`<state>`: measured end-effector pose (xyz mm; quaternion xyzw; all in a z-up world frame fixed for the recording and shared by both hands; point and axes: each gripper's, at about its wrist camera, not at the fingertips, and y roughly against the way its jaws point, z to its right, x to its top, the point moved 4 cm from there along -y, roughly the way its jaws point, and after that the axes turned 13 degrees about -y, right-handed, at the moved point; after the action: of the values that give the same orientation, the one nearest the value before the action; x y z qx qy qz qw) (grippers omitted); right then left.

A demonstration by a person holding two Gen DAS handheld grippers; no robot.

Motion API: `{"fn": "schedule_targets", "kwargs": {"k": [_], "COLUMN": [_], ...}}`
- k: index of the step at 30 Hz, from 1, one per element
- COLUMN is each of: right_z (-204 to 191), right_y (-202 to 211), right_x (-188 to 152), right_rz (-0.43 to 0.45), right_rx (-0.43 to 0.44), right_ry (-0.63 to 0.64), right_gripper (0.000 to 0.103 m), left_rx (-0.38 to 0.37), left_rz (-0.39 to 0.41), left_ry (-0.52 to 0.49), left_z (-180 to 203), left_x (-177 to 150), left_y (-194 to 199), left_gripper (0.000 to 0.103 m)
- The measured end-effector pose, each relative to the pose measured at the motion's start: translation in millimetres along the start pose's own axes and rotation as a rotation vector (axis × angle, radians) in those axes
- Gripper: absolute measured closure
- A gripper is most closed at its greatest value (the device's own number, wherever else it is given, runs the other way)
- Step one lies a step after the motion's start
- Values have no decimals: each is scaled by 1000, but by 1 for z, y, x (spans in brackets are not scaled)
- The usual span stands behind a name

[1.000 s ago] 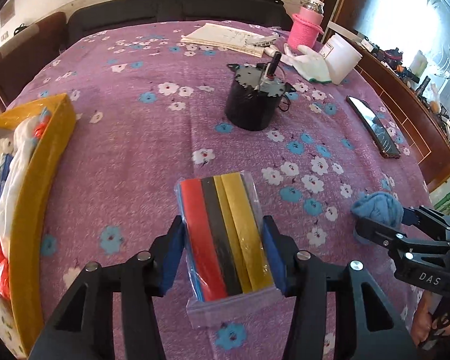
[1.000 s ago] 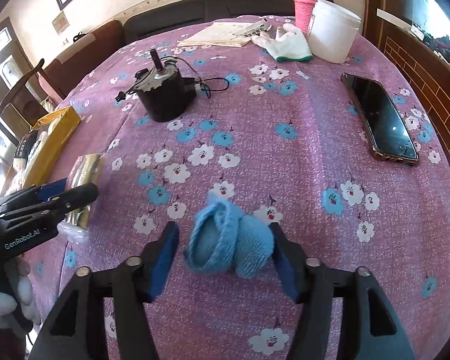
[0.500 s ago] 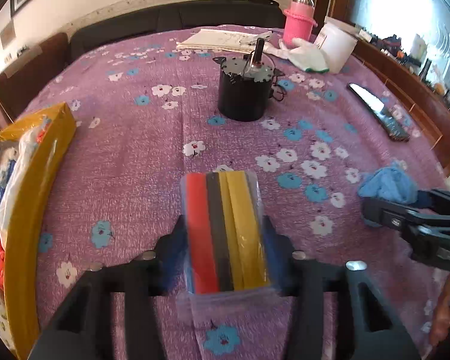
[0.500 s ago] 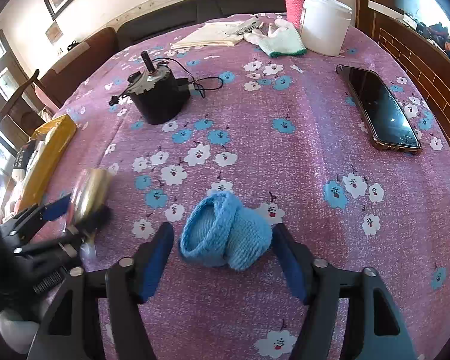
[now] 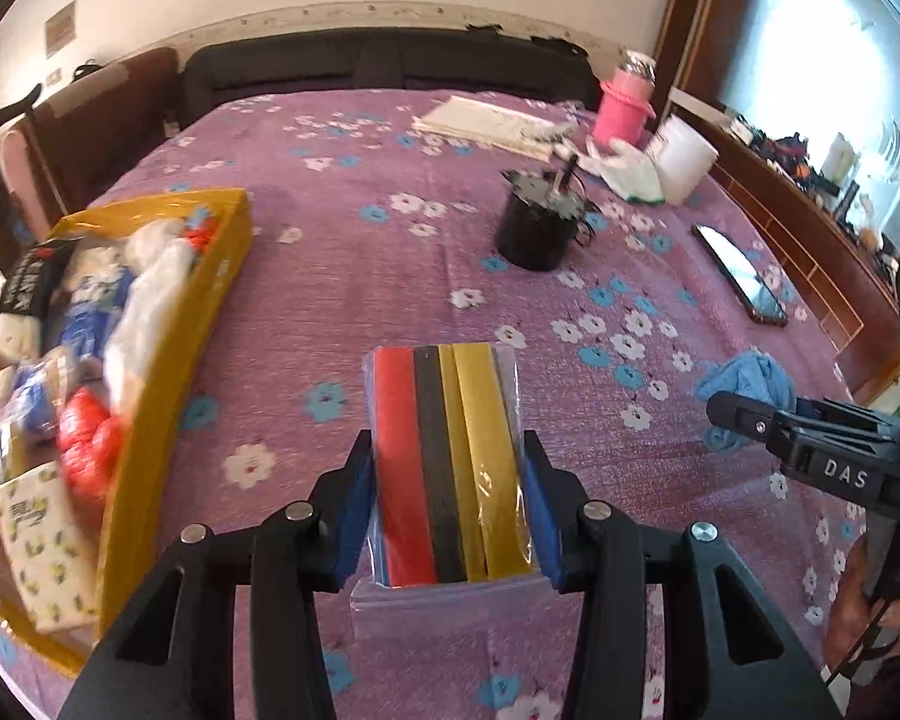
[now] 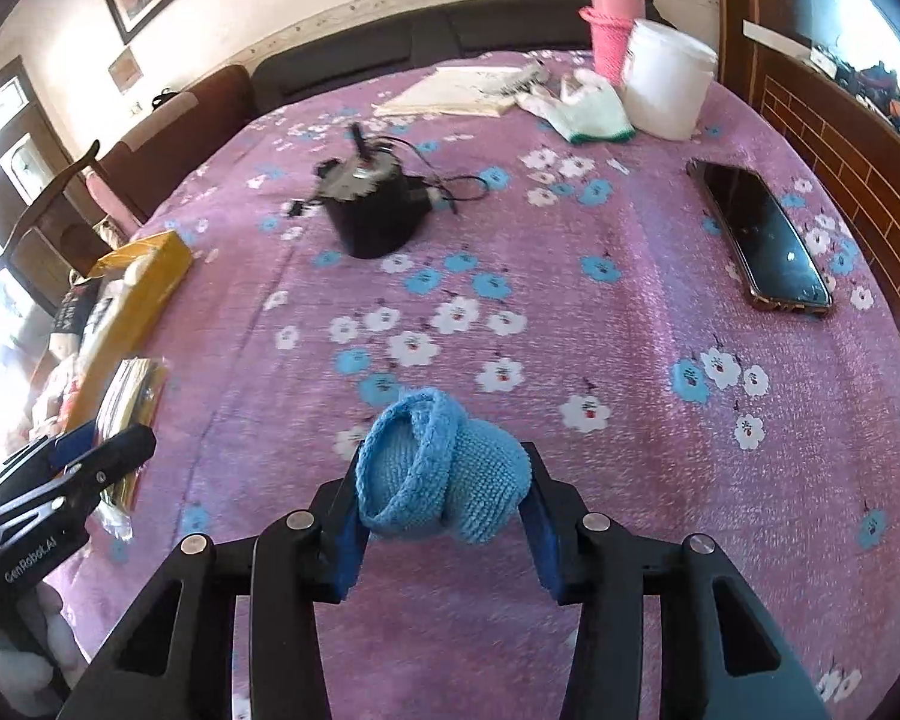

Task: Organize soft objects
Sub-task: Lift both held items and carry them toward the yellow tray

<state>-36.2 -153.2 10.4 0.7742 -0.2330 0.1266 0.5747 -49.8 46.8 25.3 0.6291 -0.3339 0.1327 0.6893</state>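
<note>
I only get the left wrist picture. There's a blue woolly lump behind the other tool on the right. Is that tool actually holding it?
Observer: Yes. In the right wrist view the right gripper's jaws have just been closing, and their blue pads press both sides of the blue knitted piece.
Operator: What is it?
Observer: It shows a rolled rim around a hollow opening, like a small sock or cap; I cannot tell which.
Operator: Who holds my tool?
Observer: A hand in what looks like a white glove, below the left gripper, whose jaws have just been closing on the packet of coloured strips.
</note>
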Motion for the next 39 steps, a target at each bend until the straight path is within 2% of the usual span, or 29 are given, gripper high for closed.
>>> {"fn": "schedule_targets", "kwargs": {"k": [18,34,39], "right_z": [-81,-104,-112], "right_y": [32,35,32], "right_x": [-30,-40,-41], "right_rz": [32,27,17], "right_rx": [47,68,76], "right_ry": [134,160,169], "right_gripper": [54,54,54], "left_rx": [5,-6,0], "left_rz": [109,134,137], "left_ry": [45,79,94], "left_z": [-25,-40,-62], "left_x": [-17,-26,-27], "left_y": [57,72,85], "left_gripper": [59,59,59]}}
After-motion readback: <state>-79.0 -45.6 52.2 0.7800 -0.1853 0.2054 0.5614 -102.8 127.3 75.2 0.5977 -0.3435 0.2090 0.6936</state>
